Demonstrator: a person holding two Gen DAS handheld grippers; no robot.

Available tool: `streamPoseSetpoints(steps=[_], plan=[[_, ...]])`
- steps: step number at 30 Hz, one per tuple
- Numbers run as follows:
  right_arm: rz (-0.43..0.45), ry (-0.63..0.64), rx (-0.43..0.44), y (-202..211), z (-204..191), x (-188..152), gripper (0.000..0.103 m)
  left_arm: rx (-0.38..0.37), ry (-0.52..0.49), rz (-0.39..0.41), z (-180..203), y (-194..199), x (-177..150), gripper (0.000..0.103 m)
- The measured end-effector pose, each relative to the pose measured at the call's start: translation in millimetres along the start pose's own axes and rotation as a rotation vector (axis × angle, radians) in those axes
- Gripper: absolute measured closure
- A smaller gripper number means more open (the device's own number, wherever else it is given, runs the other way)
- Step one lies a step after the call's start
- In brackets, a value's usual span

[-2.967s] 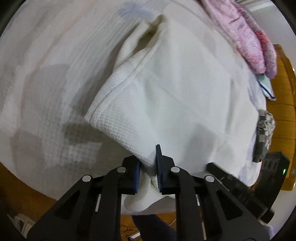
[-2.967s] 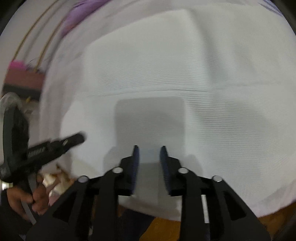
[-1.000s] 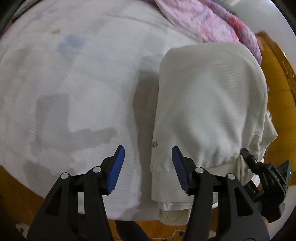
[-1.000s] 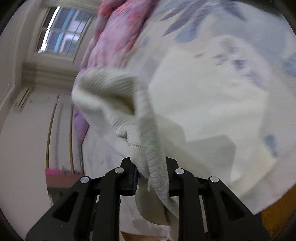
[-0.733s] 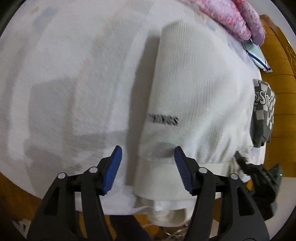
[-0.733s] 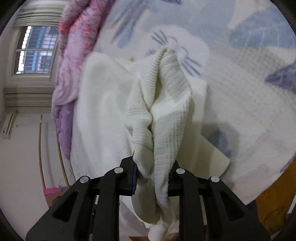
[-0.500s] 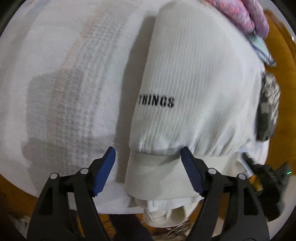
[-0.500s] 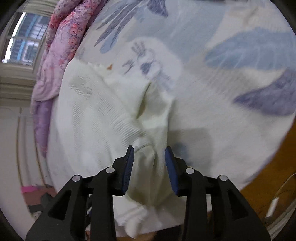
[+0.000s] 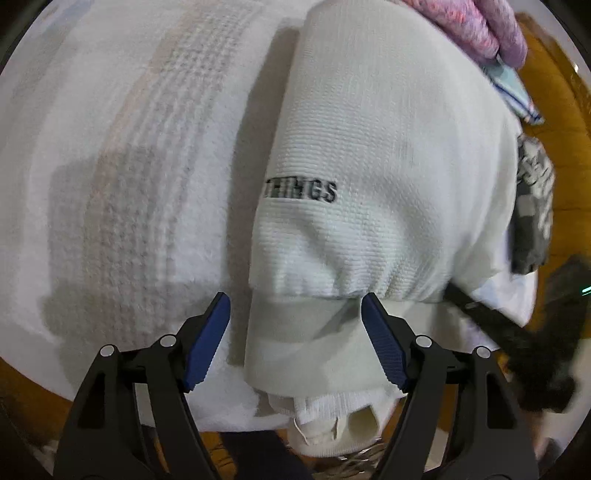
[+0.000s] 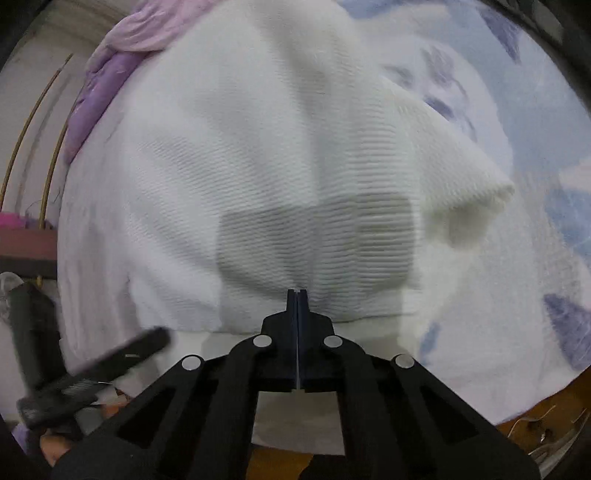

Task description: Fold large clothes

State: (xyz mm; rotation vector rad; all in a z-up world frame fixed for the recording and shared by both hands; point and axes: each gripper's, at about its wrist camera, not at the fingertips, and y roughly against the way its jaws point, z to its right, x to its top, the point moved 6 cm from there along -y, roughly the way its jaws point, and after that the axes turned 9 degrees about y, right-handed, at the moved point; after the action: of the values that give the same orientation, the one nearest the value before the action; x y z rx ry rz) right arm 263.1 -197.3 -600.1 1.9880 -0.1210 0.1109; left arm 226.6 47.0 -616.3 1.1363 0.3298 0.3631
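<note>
A white waffle-knit garment [image 9: 369, 155] with the word THINGS printed on it lies folded on the bed. In the left wrist view its lower hem [image 9: 310, 343] sits between the blue pads of my left gripper [image 9: 295, 339]. That gripper is open wide and the pads do not press the cloth. In the right wrist view the same garment [image 10: 258, 177] fills the middle, with one folded corner [image 10: 480, 199] sticking out to the right. My right gripper [image 10: 297, 295] hovers just over it, shut, with nothing between its fingers.
A white textured blanket [image 9: 129, 147] covers the bed left of the garment. A pink fleece [image 9: 480, 33] lies at the far end. A grey patterned cloth [image 9: 532, 206] lies by the wooden bed frame [image 9: 569, 110]. The sheet [image 10: 535, 110] has blue leaf prints.
My right gripper laid down the bunched garment it was holding, let go, and closed empty. My left gripper opened wider and came down close to the hem.
</note>
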Motion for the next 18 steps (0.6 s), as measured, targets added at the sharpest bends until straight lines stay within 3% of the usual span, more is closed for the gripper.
streamPoseSetpoints(steps=[3, 8, 12, 18], plan=[[0.021, -0.032, 0.001, 6, 7, -3, 0.103, -0.003, 0.04, 0.005, -13, -3, -6, 0.027], [0.037, -0.044, 0.02, 7, 11, -13, 0.103, -0.084, 0.114, -0.034, -14, -18, -18, 0.023], [0.039, -0.084, 0.045, 2, 15, -13, 0.103, -0.062, 0.034, -0.041, 0, -35, -18, 0.011], [0.056, -0.148, 0.106, 2, 20, -6, 0.103, -0.034, 0.036, -0.056, 13, -48, -6, 0.01]])
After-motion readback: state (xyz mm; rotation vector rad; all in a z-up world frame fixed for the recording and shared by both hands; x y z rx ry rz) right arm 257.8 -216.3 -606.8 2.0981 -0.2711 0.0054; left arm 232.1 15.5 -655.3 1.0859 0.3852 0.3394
